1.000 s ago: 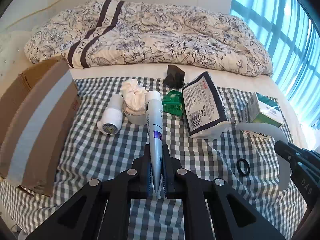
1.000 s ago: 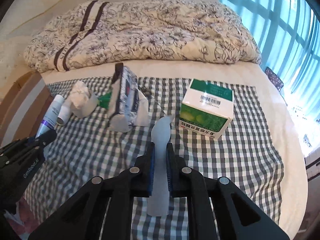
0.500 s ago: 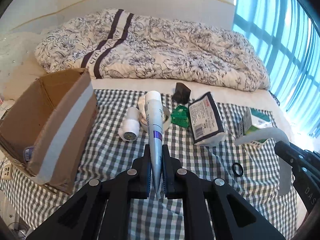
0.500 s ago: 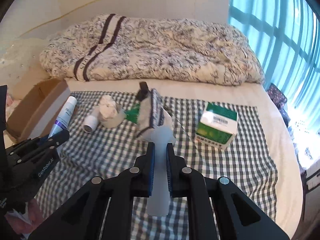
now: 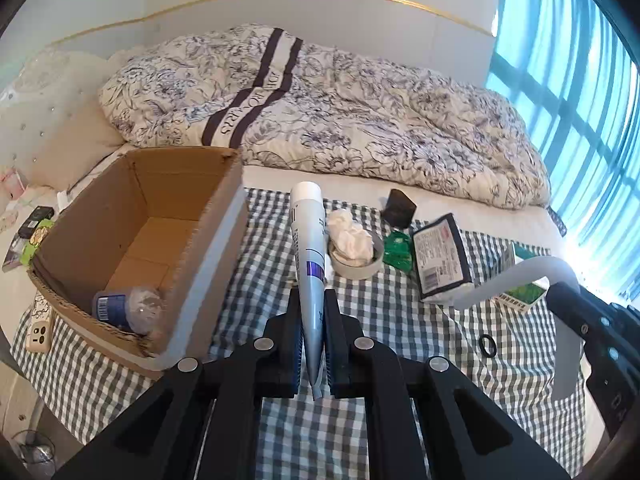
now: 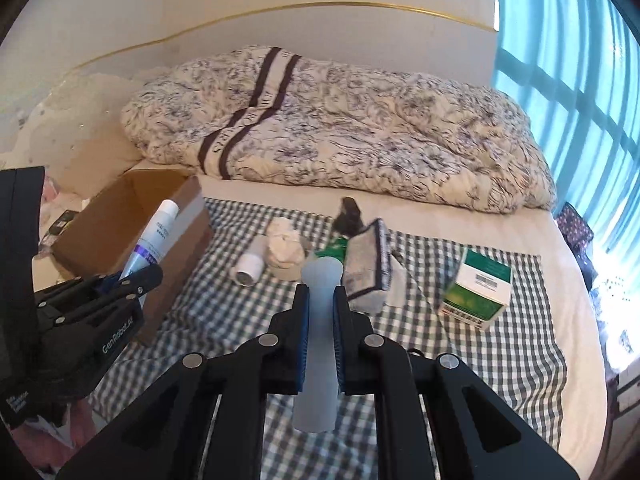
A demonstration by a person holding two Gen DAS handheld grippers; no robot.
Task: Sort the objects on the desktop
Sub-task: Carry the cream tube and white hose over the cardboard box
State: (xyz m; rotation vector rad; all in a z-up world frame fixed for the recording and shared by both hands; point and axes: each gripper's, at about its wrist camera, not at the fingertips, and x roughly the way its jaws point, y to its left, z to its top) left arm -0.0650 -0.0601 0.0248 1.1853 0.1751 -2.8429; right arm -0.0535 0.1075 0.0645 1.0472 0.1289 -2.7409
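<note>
My left gripper (image 5: 312, 312) is shut on a white-and-silver tube (image 5: 306, 240) with a purple band, which points forward above the checked cloth (image 5: 248, 360). Just to its left stands an open cardboard box (image 5: 212, 256) with a blue-labelled plastic bottle (image 5: 128, 308) inside. My right gripper (image 6: 320, 300) is shut on a pale grey curved plastic piece (image 6: 318, 340), held over the cloth's middle. From the right wrist view, the left gripper (image 6: 138, 278) and its tube (image 6: 154, 236) hang beside the box (image 6: 176, 216).
On the cloth lie a small white bottle (image 6: 250, 268), a tape roll with crumpled tissue (image 5: 354, 248), a green packet (image 5: 398, 250), a tissue pack (image 5: 438, 260), a green-and-white carton (image 6: 478, 292), a black ring (image 5: 488, 346) and a black block (image 5: 398, 208). A floral duvet (image 5: 340, 112) lies behind.
Both grippers have lifted and drawn back, each keeping its object. The left one has swung left, so the box's open inside and the bottle in it now show.
</note>
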